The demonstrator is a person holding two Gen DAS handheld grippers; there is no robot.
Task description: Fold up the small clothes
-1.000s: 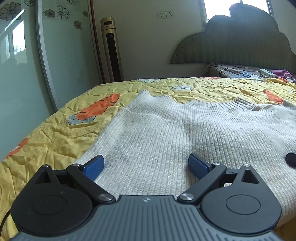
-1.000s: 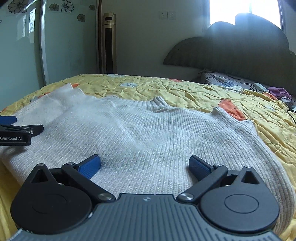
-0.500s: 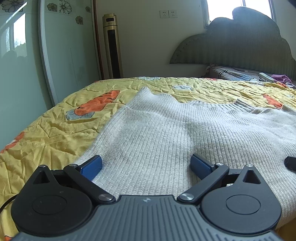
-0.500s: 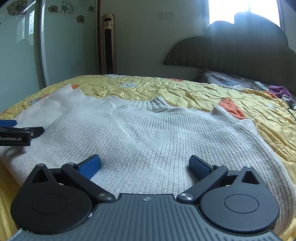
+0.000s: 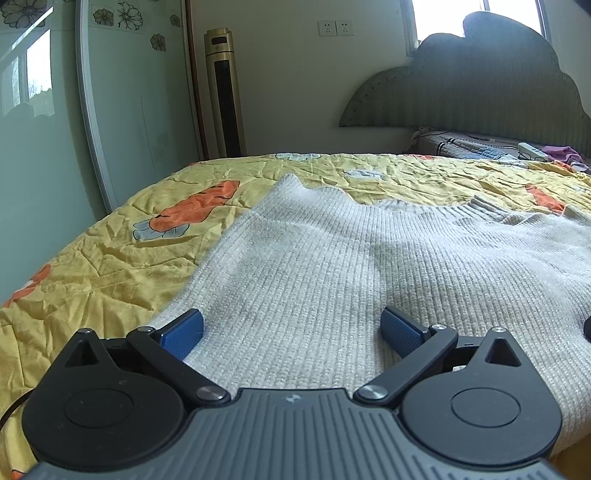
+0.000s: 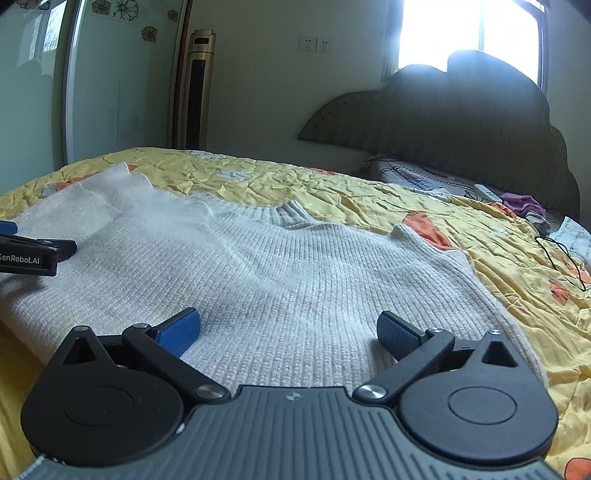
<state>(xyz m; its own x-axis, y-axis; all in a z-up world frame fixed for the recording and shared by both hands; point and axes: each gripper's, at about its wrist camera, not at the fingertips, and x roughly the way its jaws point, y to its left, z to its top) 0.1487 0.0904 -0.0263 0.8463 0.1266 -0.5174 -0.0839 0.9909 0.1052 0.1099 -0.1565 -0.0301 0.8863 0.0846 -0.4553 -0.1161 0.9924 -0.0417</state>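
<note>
- At the far left of the left wrist view stands a pale green wardrobe door (image 5: 122, 110) with flower decals, and beside it a gold tower fan (image 5: 224, 92) against the wall.
- A bed covered by a wrinkled yellow quilt (image 5: 110, 258) with orange carrot prints fills the lower scene.
- A cream knitted sweater (image 5: 332, 273) lies spread flat on the quilt, front up, its ribbed collar (image 6: 291, 214) pointing toward the headboard.
- The left gripper (image 5: 291, 326) hovers low over the sweater's near hem at its left side. Its jaws are spread wide apart and hold nothing; the blue pads (image 5: 184, 332) sit just above or on the knit, and contact cannot be told.
- The right gripper (image 6: 288, 330) hovers over the near hem at the right side. Its jaws are likewise wide apart and empty.
- In the right wrist view the left gripper's black tip shows at the left edge, over the sweater.
- The sweater's body shows no crease across it; its side edges may already be tucked in, though the sleeves cannot be made out.
- Judged from this, folding is at an early stage: the hem has not been pinched, and bringing it up toward the collar remains.
- At the far right, a dark scalloped headboard (image 6: 461, 122) stands under a bright window (image 6: 469, 29), with small purple cloth (image 6: 522, 203) and a remote nearby.
</note>
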